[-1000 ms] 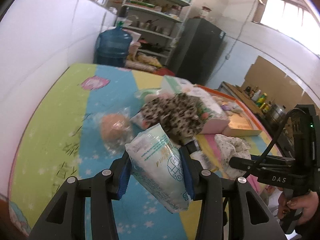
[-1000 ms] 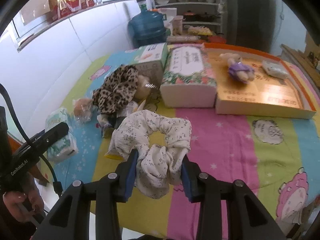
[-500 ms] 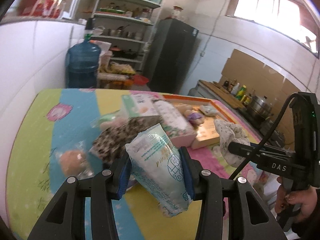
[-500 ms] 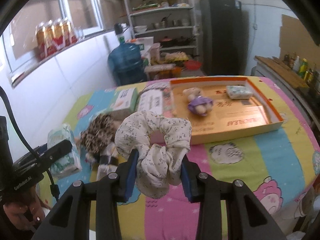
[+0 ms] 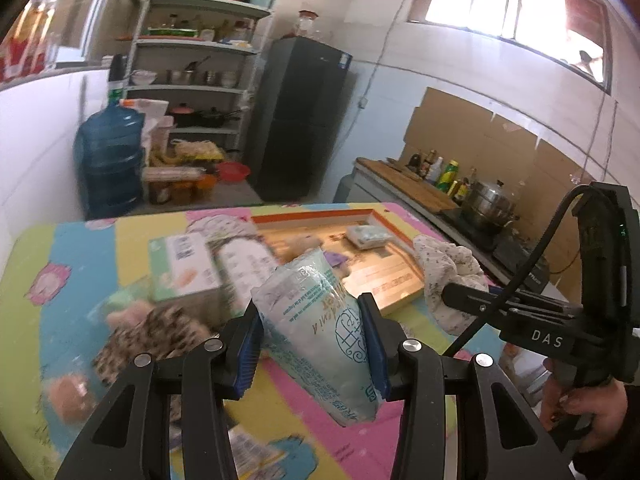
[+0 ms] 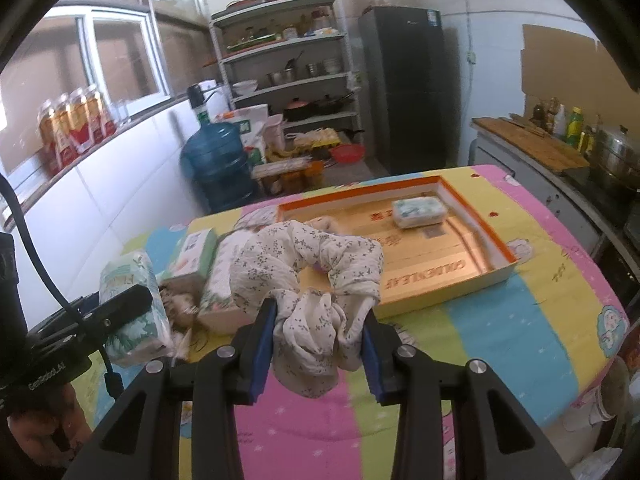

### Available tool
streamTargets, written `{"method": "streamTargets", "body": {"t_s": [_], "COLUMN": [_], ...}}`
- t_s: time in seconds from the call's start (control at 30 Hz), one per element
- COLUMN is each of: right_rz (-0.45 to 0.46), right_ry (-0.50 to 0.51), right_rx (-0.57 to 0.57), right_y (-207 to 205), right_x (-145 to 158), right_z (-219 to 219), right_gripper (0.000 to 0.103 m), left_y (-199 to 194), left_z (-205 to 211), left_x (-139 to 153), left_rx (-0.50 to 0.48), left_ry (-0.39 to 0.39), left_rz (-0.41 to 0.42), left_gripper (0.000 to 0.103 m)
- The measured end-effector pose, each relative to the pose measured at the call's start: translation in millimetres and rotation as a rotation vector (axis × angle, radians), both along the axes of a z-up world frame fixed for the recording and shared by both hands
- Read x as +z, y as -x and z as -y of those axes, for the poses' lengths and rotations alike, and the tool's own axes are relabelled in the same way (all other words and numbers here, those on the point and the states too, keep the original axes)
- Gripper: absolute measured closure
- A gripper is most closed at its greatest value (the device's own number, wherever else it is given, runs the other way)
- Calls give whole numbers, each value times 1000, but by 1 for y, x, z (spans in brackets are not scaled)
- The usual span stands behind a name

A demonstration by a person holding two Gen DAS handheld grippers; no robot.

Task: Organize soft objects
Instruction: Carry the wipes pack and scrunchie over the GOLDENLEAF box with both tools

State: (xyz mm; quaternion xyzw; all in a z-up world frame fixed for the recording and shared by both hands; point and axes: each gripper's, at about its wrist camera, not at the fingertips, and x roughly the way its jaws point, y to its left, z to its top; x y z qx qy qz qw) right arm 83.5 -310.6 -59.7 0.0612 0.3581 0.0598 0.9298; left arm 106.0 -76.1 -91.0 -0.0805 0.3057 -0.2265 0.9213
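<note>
You've got both tools loaded. Left tool [image 5: 312,340] is pinching a tissue pack [image 5: 320,320], pads pressed on its sides, pack standing on end w/ long axis running up toward 12 and its bottom end hanging below the pads. Right tool [image 6: 320,344] is pinching a floral scrunchie [image 6: 308,276] by a bunched fold; the ring flops forward past the fingertips.

Key relation: the orange tray [image 6: 472,216] lies on the desk [image 6: 520,320] ahead of both tools. From the right wrist view it's at approx 1 o'clock, long axis slanting from 10 to 4, near rim just beyond the scrunchie. From the left wrist view it sits at 1 o'clock too, partly hidden behind the pack. Your right hand looks nearer, so the scrunchie likely goes first.

Tray already holds a small tissue pack [image 6: 418,211] at its far end; a plush lies in there too, mostly hidden. Drop in the open middle.

Pose: both tools tilt down-fwd over the desk, loads clear of it. Your right hand [image 5: 584,404] grips its handle at 4 o'clock in the left view.
</note>
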Motion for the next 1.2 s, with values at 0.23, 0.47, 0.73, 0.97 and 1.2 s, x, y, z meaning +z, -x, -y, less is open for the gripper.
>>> {"method": "streamTargets", "body": {"t_s": [0.23, 0.47, 0.73, 0.97, 1.2], "right_rz": [12, 6, -15, -44, -79], "right_ry": [1, -3, -21, -29, -37], "right_rx": [-39, -61, -73, -63, -33], "right_y": [-19, -44, -77, -103, -129], "right_x": [6, 2, -9, -24, -40], "right_z": [38, 75, 114, 138, 151], "right_gripper": [64, 64, 64, 64, 64], "left_y": [-28, -57, -97, -123, -146], "left_z": [43, 88, 134, 167, 192], "left_x": [7, 7, -2, -12, -28], "left_rx": [-41, -72, -93, -102, -99], "left_ry": [-5, -23, -51, -86, -122], "left_rz": [5, -4, -28, -54, -92], "left_gripper": [57, 57, 57, 57, 57]}}
